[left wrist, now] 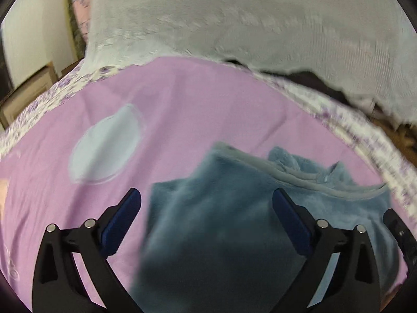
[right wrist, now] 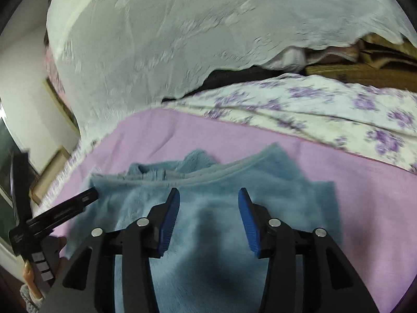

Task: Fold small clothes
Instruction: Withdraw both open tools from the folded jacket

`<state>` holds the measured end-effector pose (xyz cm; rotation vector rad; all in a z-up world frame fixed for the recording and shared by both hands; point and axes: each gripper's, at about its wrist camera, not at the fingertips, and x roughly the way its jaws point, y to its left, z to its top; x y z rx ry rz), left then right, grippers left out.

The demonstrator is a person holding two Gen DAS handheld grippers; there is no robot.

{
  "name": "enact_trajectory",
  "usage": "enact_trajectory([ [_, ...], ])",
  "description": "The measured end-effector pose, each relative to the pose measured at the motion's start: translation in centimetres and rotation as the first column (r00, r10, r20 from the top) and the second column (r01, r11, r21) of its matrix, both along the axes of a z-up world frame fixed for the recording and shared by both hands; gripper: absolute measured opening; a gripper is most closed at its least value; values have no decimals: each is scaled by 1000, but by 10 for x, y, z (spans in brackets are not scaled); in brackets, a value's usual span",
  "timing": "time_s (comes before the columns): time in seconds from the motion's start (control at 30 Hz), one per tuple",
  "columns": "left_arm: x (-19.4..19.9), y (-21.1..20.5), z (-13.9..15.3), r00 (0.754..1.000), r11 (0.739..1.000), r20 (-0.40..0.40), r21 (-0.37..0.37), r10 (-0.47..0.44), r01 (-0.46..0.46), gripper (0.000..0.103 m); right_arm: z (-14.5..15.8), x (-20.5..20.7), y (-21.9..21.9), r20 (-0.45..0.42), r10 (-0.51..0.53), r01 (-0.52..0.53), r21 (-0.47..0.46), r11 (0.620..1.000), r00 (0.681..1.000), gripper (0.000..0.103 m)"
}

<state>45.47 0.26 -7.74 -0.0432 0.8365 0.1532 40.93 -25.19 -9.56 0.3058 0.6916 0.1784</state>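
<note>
The blue fleece garment (right wrist: 208, 208) lies partly folded on the pink sheet (right wrist: 351, 172), its collar toward the grey blanket (right wrist: 156, 39). Both the left gripper (left wrist: 206, 206) and right gripper (right wrist: 208, 200) hover over it, released, holding nothing; the next fold likely needs an edge pinched

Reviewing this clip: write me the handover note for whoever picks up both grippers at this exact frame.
Left gripper: open wide, nothing held, over the left part of the blue fleece garment.
Right gripper: partly open, nothing between its fingers, over the garment's middle.
Garment: lies on the pink sheet, collar at the far edge, some layers already lapped over; fold stage unclear through the blur.
Behind: white blanket, floral cover.
Left: finish and flatten the fold.
</note>
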Motion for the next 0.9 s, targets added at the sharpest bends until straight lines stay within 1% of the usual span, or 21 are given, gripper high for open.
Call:
enact_trajectory([
  [0.07,20,-9,-30,997,998,-83,64,7,-1,99,-15,13,10,-63,9,-14,-82,997,998,56],
  [0.1,24,-8,-41,994,998,-112,64,5,2,99,-28,18,13,-92,28,-38,-113,993,995,57],
  [0.13,24,-4,-42,993,999,-115,32,4,0,99,-31,17,15,-78,34,-44,-130,991,996,57],
  [0.2,21,0,-38,994,1000,-109,2,4,-3,99,-25,12,17,-59,28,-36,-146,989,998,56],
  [0.27,16,3,-36,995,1000,-103,-20,6,-8,99,-17,-2,16,4,12,-11,-145,989,1000,56],
  [0.37,-4,8,-22,998,998,-60,-61,-19,15,98,-10,-22,21,53,30,-22,-150,988,998,57],
  [0.43,-22,9,-16,999,996,-33,-83,-36,33,98,-8,-33,29,54,57,-48,-164,985,997,57],
  [0.47,-30,7,-17,998,996,-35,-80,-47,44,98,-8,-36,35,46,73,-63,-183,981,996,60],
  [0.57,-44,-1,-27,997,999,-54,-14,-51,51,99,-14,-43,52,24,95,-85,-282,956,995,68],
  [0.6,-47,-5,-33,998,999,-43,26,-45,46,99,-20,-40,55,-4,101,-97,-310,946,995,70],
  [0.67,-48,-14,-39,999,995,-24,94,-36,38,99,-26,-39,55,-19,101,-102,-307,946,995,71],
  [0.73,-51,-24,-40,999,985,7,172,-32,31,99,-26,-41,54,-11,101,-100,-304,947,995,71],
  [0.8,-56,-25,-38,999,982,30,190,-27,21,99,-24,-47,54,11,100,-92,-296,951,995,71],
  [0.9,-68,-17,-34,999,989,47,150,-4,-3,99,-19,-60,44,68,87,-68,-249,966,994,71],
])
